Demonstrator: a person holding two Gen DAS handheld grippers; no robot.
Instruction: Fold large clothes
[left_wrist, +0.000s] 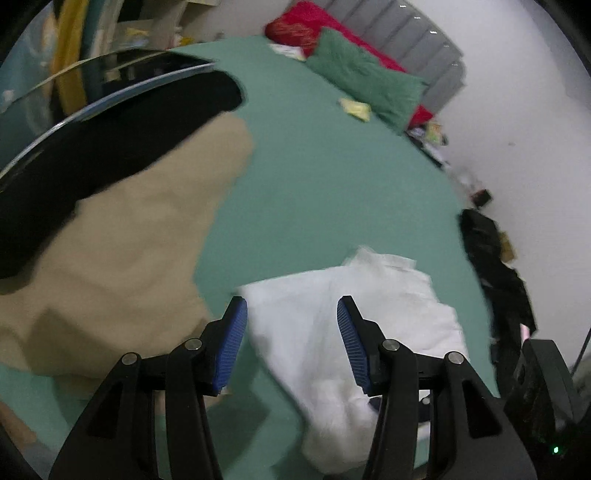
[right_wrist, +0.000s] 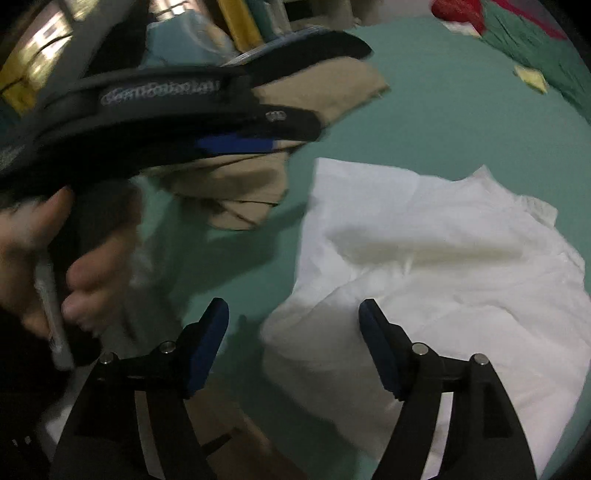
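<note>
- Left wrist view: the left gripper (left_wrist: 291, 332) hangs over the green bed sheet (left_wrist: 332, 177) with its jaws standing wide and nothing between the blue pads (left_wrist: 232, 343).
- Below and ahead of those jaws lies the white garment (left_wrist: 351, 332), bunched into a rough, partly doubled heap near the front edge of the bed. It is not a flat, squared fold.
- To the left lies the beige garment (left_wrist: 122, 251), spread loosely and creased, with a black item (left_wrist: 110, 147) overlapping its far end.
- Judgement: folding looks to be at an early or middle stage. The white piece may have one fold in it; the beige piece appears unfolded.
- Shown only here: the headboard end with a green pillow (left_wrist: 365, 85), a red blanket (left_wrist: 314, 22) and a dark pile of clothes (left_wrist: 495, 266) at the right bed edge.
- Right wrist view: the right gripper (right_wrist: 293, 332) is also spread wide and empty, its jaws poised over the near left edge of the white garment (right_wrist: 443, 258).
- Shown only here: the full wrinkled surface of the white garment, the person's hand (right_wrist: 55, 266) at the left, blurred, and the black housing of the other gripper (right_wrist: 166, 114) above the beige garment (right_wrist: 236, 192).
- Contact between either gripper and the cloth cannot be confirmed.
</note>
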